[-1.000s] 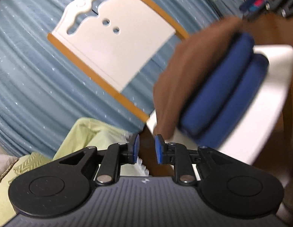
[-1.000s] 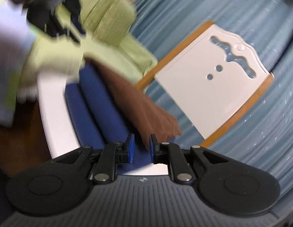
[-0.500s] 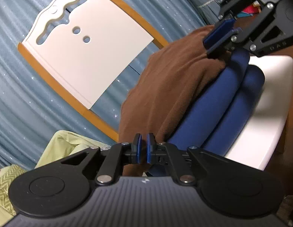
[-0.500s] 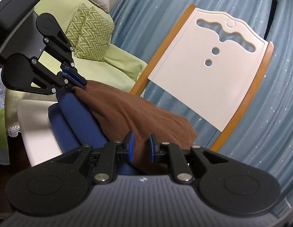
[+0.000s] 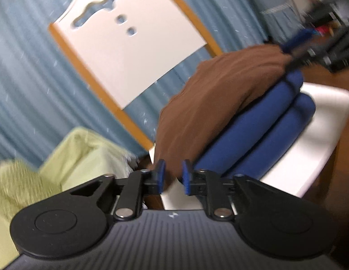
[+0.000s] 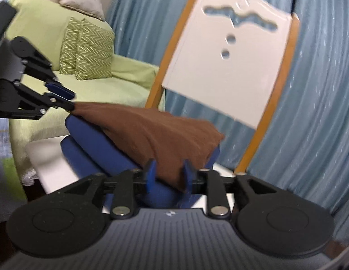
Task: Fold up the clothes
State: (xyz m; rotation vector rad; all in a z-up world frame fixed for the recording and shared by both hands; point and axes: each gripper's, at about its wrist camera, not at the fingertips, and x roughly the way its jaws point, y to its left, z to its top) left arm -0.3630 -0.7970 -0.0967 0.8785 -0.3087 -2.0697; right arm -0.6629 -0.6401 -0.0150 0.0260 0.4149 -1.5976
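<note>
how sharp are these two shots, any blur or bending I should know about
Left wrist view: motion-smeared throughout, worst on the right gripper; fisheye bends the curtain. Right wrist view: somewhat sharper, the chair back edges soft and ghosted, curtain curved at the rim.

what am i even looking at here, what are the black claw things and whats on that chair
The black claws are two hand-held grippers; a person carries one in each hand, and each has a camera looking out along its blue-tipped fingers. One picture comes from the left gripper, the other from the right gripper; each also shows the other one across the cloth.

On the white chair seat lie blue folded clothes with a brown cloth laid over them. Each gripper sits at one end of the brown cloth. Both sets of jaws are opening, with the cloth edge between them, so it seems to be getting let go.
</note>
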